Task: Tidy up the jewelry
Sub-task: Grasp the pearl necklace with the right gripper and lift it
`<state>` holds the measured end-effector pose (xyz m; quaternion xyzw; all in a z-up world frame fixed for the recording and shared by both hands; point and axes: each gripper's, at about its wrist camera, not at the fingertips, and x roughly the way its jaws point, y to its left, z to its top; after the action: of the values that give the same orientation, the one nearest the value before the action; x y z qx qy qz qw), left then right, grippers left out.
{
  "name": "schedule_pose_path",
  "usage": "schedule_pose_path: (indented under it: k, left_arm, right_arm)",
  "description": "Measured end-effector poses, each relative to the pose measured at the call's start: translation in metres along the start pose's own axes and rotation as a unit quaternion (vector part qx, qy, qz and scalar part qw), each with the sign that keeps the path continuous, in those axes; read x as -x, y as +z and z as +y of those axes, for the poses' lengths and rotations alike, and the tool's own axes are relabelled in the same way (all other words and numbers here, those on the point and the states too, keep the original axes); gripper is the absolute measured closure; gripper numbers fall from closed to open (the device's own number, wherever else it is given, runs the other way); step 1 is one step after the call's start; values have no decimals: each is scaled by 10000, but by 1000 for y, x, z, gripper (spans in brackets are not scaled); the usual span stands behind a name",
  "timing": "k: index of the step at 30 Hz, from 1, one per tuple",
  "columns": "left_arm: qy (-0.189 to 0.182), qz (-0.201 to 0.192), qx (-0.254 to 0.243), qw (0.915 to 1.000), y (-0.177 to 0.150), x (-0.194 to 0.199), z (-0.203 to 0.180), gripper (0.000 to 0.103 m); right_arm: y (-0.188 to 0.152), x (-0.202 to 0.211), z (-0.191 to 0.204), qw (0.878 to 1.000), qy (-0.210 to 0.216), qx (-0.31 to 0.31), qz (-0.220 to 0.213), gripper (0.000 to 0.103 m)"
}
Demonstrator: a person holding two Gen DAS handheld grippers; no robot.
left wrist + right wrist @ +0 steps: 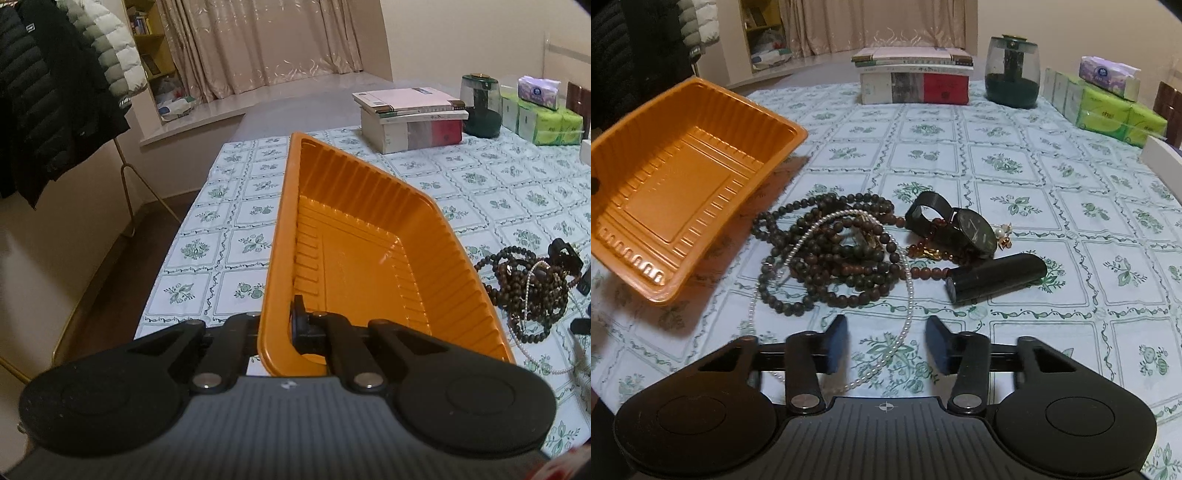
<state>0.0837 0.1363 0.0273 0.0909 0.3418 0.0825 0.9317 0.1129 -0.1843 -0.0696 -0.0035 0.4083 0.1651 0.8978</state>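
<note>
Two claws share the work. Left claw (275, 325) is clamped on the rim of the orange tray (676, 184), tilted above the bench (997, 177). Right claw (886, 343) stands apart astride the pearl strand (907, 295); close squarely, lift slowly, keeping the tangled beads (827, 251) down.

Orange ribbed plastic tray (683, 184): left of dark wooden bead necklaces (827, 254) tangled on desk (1071, 184). Black wristwatch (960, 227), black cylinder (997, 277): right of beads. Stacked books (916, 77): behind.
</note>
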Motion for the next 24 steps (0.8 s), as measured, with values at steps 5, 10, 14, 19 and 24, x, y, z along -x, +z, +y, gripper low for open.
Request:
schedule_pose_path:
  k: [5,10,14,19,24]
  left_arm:
    - [17,7,-74,10000,2,2,-3,99]
    - [11,14,-71,10000,3,2,-4,99]
    - [9,15,-65,10000,3,2,-3,99]
    - [3,19,-62,10000,2,2,-3,99]
    - [6,9,-47,10000,2,1,-2,99]
  right_arm:
    - [5,-12,-2,9999,-93,89,-23,69]
    - [7,-18,2,9991,-240,337,-56,88]
    - [7,-16,1,9986,-363,395,12,101]
    - [13,-1,-1,9979,-464,404,-199,101]
    - [41,35,0,9948,-357,563,-764,101]
